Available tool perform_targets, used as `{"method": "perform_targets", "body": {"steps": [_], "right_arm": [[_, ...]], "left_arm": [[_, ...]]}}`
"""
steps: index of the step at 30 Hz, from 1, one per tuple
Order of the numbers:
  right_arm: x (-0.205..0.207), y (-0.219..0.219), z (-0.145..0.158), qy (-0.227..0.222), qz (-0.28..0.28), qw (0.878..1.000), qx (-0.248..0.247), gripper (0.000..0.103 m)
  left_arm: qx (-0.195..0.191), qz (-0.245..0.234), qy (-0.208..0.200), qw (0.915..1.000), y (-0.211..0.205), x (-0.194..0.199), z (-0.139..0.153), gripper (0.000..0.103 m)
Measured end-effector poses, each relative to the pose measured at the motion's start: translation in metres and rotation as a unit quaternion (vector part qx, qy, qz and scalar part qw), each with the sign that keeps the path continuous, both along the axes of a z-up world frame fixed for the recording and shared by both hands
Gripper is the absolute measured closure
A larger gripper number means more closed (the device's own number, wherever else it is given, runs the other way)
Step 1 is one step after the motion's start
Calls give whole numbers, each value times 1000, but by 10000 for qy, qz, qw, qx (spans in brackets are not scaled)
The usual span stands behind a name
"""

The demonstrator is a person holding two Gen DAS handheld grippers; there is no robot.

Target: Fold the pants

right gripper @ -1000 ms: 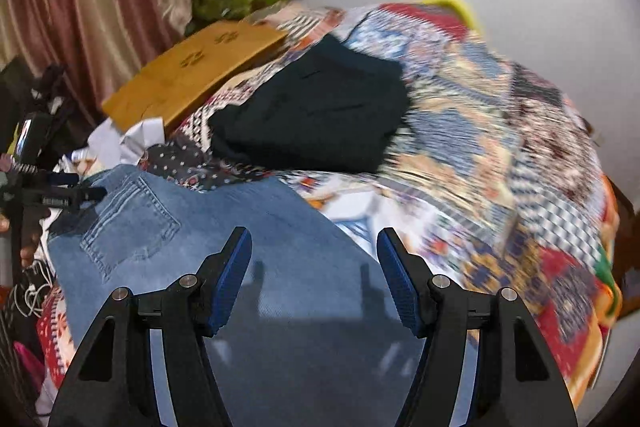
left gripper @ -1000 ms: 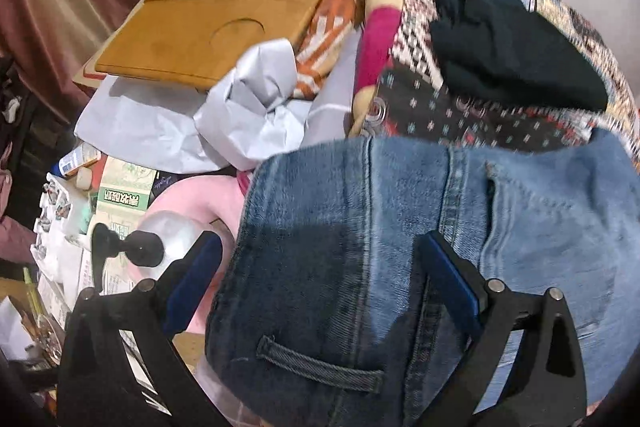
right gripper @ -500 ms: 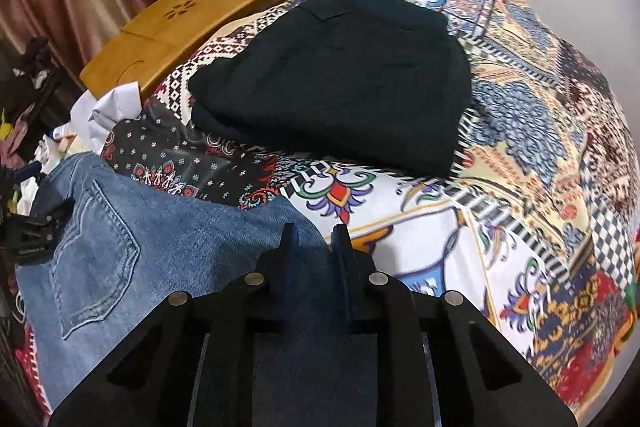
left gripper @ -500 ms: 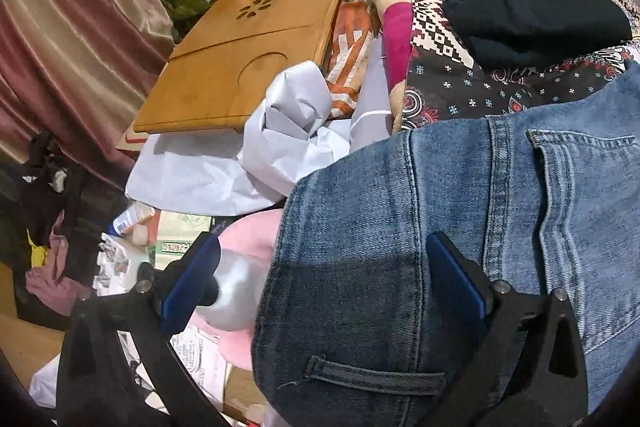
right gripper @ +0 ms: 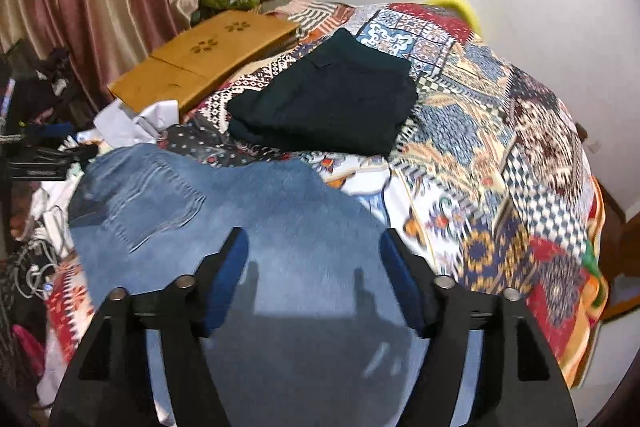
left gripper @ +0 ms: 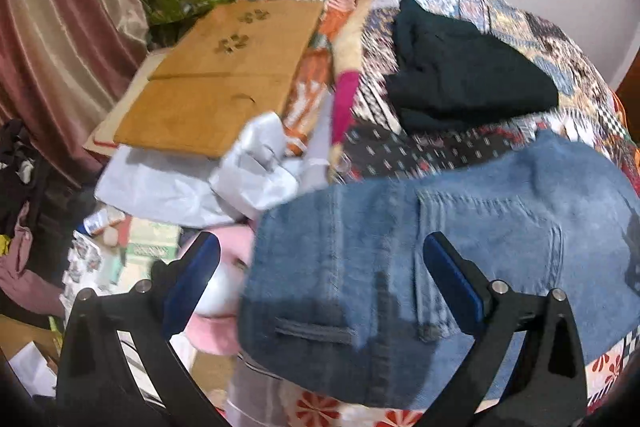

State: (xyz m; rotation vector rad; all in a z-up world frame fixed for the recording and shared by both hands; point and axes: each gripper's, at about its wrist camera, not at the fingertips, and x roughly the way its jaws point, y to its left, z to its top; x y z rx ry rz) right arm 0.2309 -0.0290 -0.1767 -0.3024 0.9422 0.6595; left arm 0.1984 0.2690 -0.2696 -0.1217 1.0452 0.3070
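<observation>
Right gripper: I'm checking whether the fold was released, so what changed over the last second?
The right gripper, pinched shut on the jeans half a second ago, has just opened and let go. The left gripper stayed open over the waistband. The black pants lie unmoved.

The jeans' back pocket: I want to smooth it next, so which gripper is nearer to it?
Left. The left gripper hovers open by the waistband with the stitched back pocket beside its finger. The right gripper, just reopened, hangs over plain blue denim, away from the pocket.

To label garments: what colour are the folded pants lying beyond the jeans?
Very dark, nearly black folded pants; the right wrist view shows them best.
</observation>
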Motion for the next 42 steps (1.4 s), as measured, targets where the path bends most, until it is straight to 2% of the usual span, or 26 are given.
{"method": "perform_targets", "body": {"steps": [3, 5, 8, 12, 20, 25, 30, 33, 37, 42], "right_arm": [[-12, -14, -13, 218, -124, 9997, 61, 33], [-16, -24, -29, 496, -298, 9983, 114, 33], [-21, -42, -53, 906, -615, 9935, 320, 33], [-43, -49, -49, 537, -656, 9958, 347, 33], [-63, -70, -47, 368, -760, 9953, 483, 33], [-69, -96, -40, 110, -978, 9944, 385, 33], [-66, -138, -27, -229, -1475, 9882, 350, 33], [-64, -175, -21, -306, -1892, 9804, 461, 33], [-66, -229, -24, -295, -2508, 9661, 540, 33], [-78, -304, -39, -151, -3384, 9392, 567, 33]], "left_arm": [[-74, -125, 343, 9993, -17, -4, -24, 0], [89, -230, 635, 9977, -28, -8, -45, 0], [209, -172, 791, 9965, -30, -20, -65, 0], [177, -126, 789, 9966, -28, -43, -74, 0], [334, -20, 895, 9954, -24, -47, -55, 0], [393, -172, 434, 9981, -46, -26, -13, 0], [213, -624, -73, 9978, -95, 12, 28, 0], [29, -1025, -181, 9946, -140, 38, 39, 0], [96, -1564, -50, 9876, -202, 66, 34, 0], [401, -2405, 343, 9692, -286, 86, 11, 0]]}}
